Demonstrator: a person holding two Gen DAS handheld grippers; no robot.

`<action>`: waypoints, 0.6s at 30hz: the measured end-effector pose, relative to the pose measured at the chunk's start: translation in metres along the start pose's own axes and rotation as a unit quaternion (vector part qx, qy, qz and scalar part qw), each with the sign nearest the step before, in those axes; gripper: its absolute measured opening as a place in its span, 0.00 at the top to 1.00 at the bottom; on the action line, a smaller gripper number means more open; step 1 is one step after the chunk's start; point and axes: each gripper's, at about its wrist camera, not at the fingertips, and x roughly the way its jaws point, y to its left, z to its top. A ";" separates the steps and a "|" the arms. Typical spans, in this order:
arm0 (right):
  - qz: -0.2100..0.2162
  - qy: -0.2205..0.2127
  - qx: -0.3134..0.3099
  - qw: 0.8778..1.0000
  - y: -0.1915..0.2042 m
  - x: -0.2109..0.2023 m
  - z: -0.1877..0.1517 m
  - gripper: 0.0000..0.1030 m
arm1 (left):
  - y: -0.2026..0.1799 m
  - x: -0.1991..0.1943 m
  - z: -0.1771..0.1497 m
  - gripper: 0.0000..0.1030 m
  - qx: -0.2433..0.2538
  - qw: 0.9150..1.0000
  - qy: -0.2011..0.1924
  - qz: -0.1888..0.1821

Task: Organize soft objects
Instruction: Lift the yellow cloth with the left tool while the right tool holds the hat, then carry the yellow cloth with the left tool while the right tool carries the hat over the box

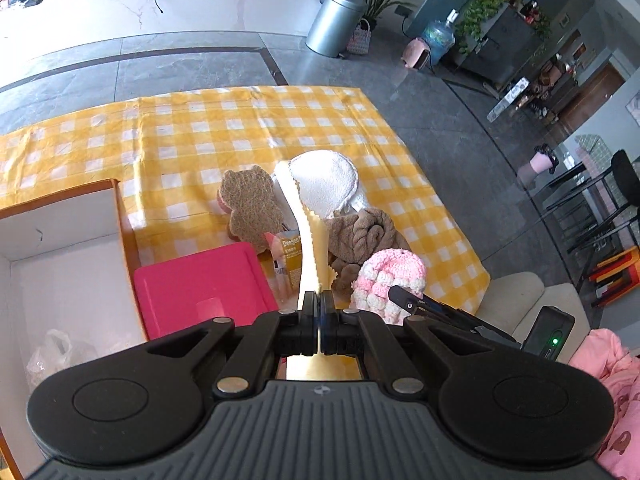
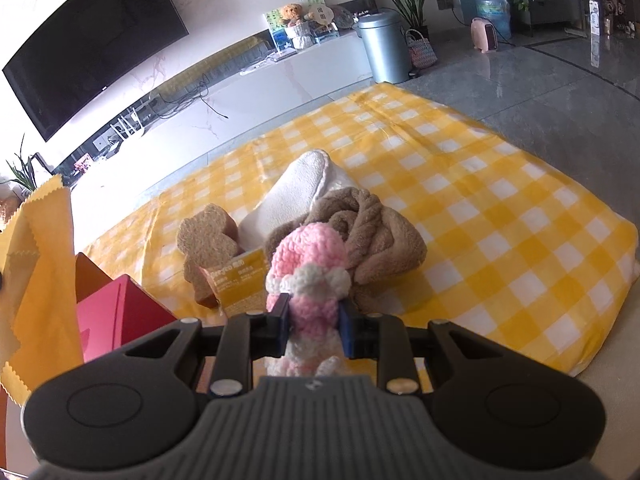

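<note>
Both fingers (image 1: 320, 300) (image 2: 314, 316) on soft objects

One thin yellow zigzag-edged cloth (image 1: 310, 240), one pink-and-white crocheted item (image 2: 310, 264), one brown bear-shaped sponge (image 1: 250, 206), one brown plush towel (image 2: 376, 236), one white terry pad (image 1: 326, 180), one orange cardboard box (image 1: 124, 232).

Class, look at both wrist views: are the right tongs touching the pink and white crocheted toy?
Touching. The right wrist view shows the right tongs closed on the pink and white crocheted toy, both fingers pressing into its sides.
</note>
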 end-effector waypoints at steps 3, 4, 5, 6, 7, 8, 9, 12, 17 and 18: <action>0.016 -0.020 -0.004 1.000 0.009 -0.014 0.002 0.77 | 0.021 -0.023 -0.013 0.99 -0.021 0.999 -0.028 -0.011; 0.025 -0.027 -0.006 0.999 0.013 -0.019 0.002 0.77 | 0.029 -0.031 -0.019 0.99 -0.029 0.999 -0.041 -0.011; 0.034 -0.034 -0.007 0.999 0.017 -0.024 0.002 0.77 | 0.037 -0.039 -0.024 0.99 -0.035 0.998 -0.053 -0.010; 0.045 -0.040 -0.008 0.998 0.022 -0.029 0.003 0.77 | 0.045 -0.046 -0.029 0.99 -0.043 0.997 -0.065 -0.010; 0.057 -0.045 -0.012 0.997 0.027 -0.034 0.003 0.77 | 0.054 -0.052 -0.034 0.99 -0.051 0.996 -0.074 -0.010; 0.068 -0.050 -0.015 0.996 0.032 -0.039 0.003 0.77 | 0.062 -0.057 -0.038 0.99 -0.059 0.995 -0.081 -0.010; 0.079 -0.054 -0.020 0.995 0.039 -0.043 0.003 0.77 | 0.071 -0.061 -0.042 0.99 -0.068 0.994 -0.088 -0.010; 0.112 -0.063 -0.040 0.991 0.061 -0.054 0.001 0.77 | 0.098 -0.070 -0.054 0.99 -0.097 0.989 -0.108 -0.010; 0.178 -0.061 -0.083 0.979 0.103 -0.069 -0.007 0.77 | 0.133 -0.074 -0.072 0.99 -0.130 0.983 -0.128 -0.020; 0.187 -0.059 -0.092 0.976 0.110 -0.071 -0.008 0.77 | 0.138 -0.073 -0.074 0.99 -0.135 0.982 -0.131 -0.023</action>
